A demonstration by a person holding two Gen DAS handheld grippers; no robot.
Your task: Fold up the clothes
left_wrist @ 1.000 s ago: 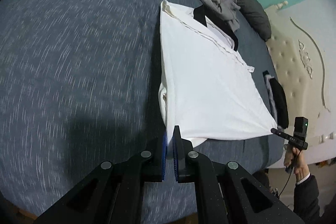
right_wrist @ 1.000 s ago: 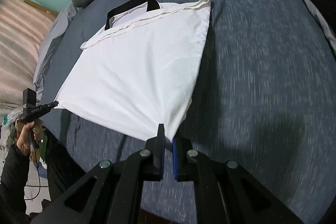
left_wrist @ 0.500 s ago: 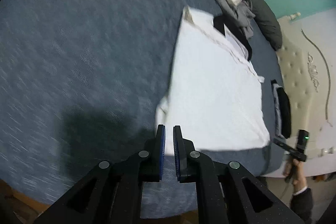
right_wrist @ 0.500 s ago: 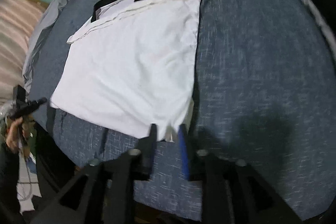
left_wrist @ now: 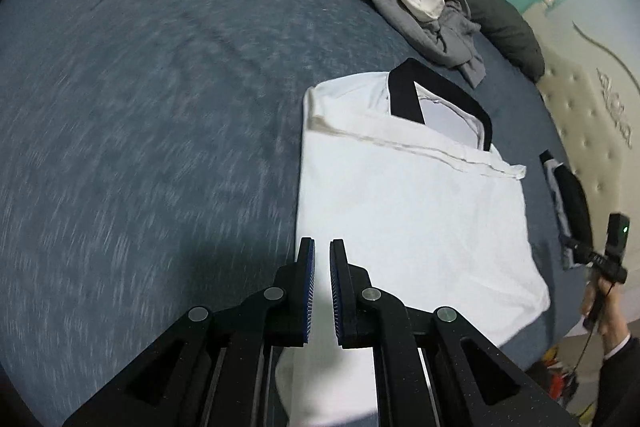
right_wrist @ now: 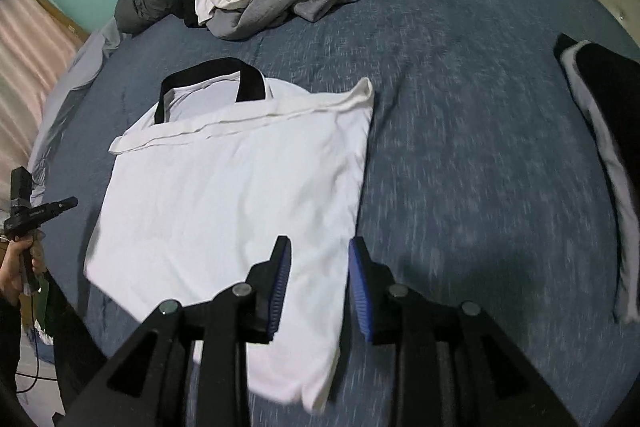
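— left hand-held gripper (left_wrist: 322, 259)?
— jaws nearly together, a thin gap, holding nothing.
— right hand-held gripper (right_wrist: 318, 259)?
— jaws wide apart, empty, above the white shirt (right_wrist: 236, 195).
— shirt?
— flat on the blue bed (right_wrist: 480, 147).

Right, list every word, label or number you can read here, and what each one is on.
No text can be read in either view.
White shirt: no print or tag visible.
Headboard: raised ornament, possibly lettering, too warped to read.
Left tool's body: a pale mark, too small to read.
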